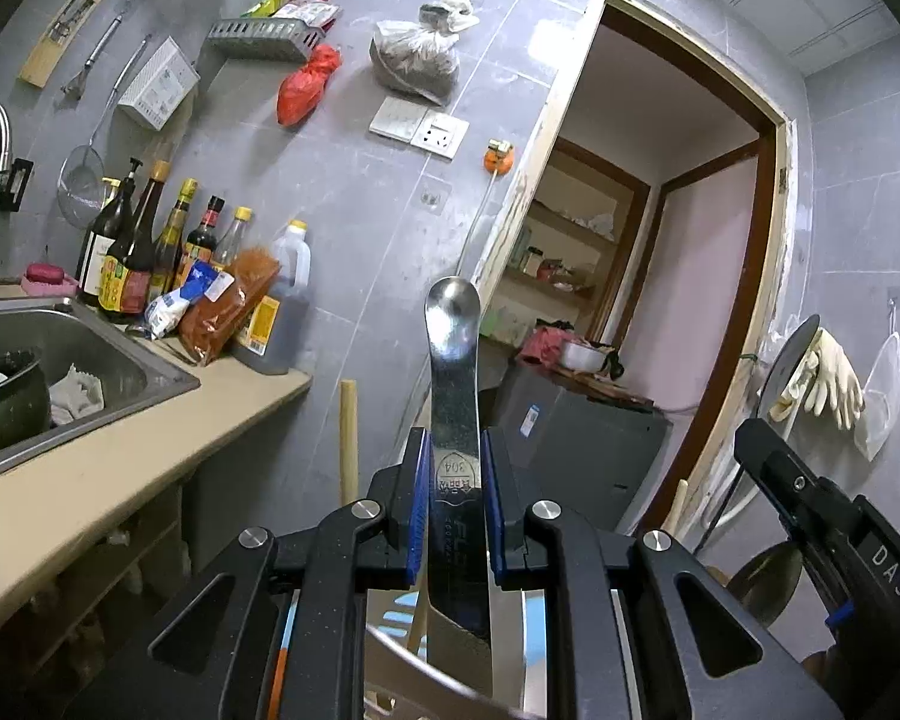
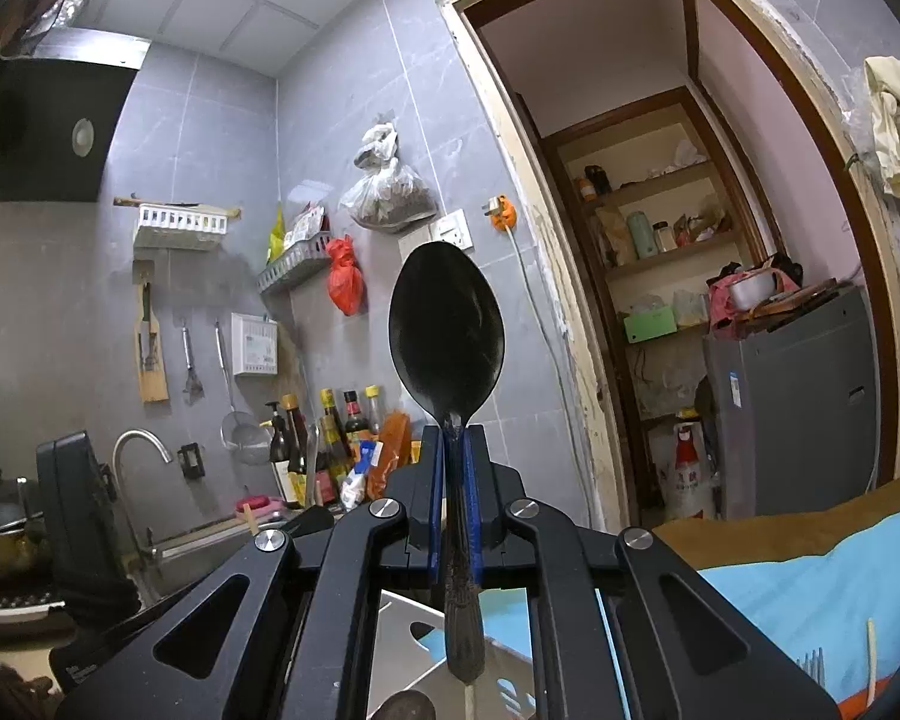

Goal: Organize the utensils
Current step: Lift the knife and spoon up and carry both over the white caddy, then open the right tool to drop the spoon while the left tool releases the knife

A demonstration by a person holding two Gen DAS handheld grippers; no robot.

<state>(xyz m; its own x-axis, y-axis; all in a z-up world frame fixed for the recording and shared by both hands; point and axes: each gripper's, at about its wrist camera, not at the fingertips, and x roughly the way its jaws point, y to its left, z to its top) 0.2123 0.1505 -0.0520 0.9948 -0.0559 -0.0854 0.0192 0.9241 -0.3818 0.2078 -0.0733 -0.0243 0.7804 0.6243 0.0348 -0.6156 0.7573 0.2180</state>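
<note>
My left gripper (image 1: 456, 456) is shut on a steel spoon (image 1: 453, 372) with a flat stamped handle. It stands upright with the bowl up. My right gripper (image 2: 455, 450) is shut on a black spoon (image 2: 447, 330), also upright with the bowl up. The right gripper also shows in the left wrist view (image 1: 810, 510), at the right edge. A white slotted utensil basket (image 2: 408, 642) lies below the right gripper. A fork (image 2: 810, 660) and a pale chopstick (image 2: 868, 654) lie on the blue cloth (image 2: 810, 576) at lower right.
A steel sink (image 1: 90, 360) with a dark pot sits in the beige counter (image 1: 120, 468) at left. Sauce bottles (image 1: 144, 246) stand behind it. Baskets, bags and tools hang on the grey tiled wall. A doorway (image 1: 660, 240) opens ahead. A grey appliance (image 2: 792, 408) stands inside it.
</note>
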